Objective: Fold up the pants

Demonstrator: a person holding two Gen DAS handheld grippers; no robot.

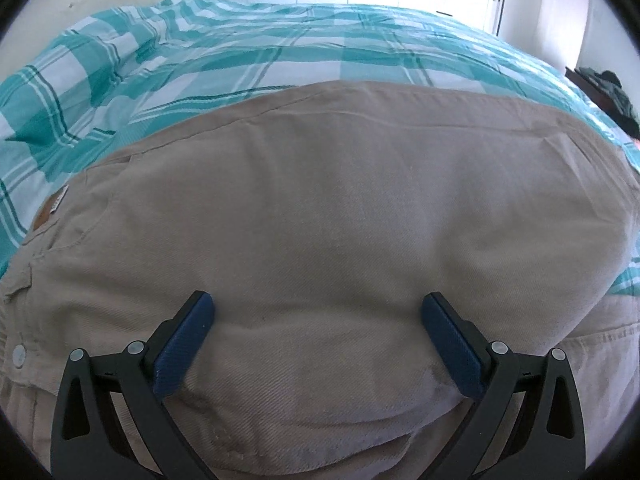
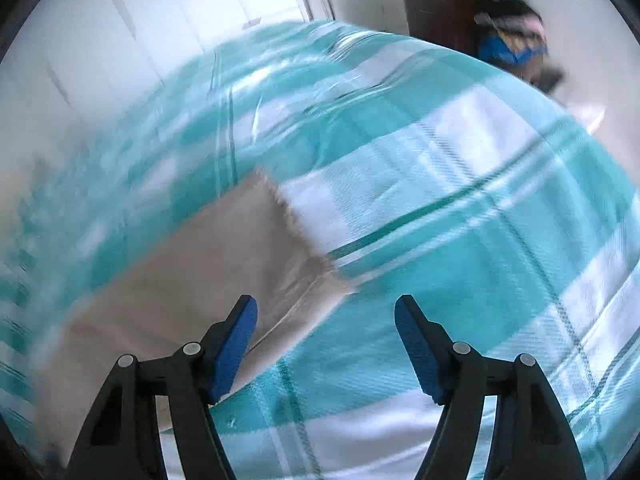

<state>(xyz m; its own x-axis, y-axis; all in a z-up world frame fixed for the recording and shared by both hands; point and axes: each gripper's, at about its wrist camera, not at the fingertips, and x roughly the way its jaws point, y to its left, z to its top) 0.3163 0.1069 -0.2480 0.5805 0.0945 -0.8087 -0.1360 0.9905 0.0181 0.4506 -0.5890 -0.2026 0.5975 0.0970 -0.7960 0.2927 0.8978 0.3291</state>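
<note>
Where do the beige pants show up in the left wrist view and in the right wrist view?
Left wrist: the beige pants fill the lower two thirds, waistband end at left.
Right wrist: the pants lie lower left, blurred, frayed hem near centre.
Shared landmark: the teal and white checked bedcover beneath them; also the dark cabinet.

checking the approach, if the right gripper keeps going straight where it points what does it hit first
Probably the checked bedcover, just right of the pants' frayed hem; the right gripper is open and empty. Blur makes depth unclear.
</note>
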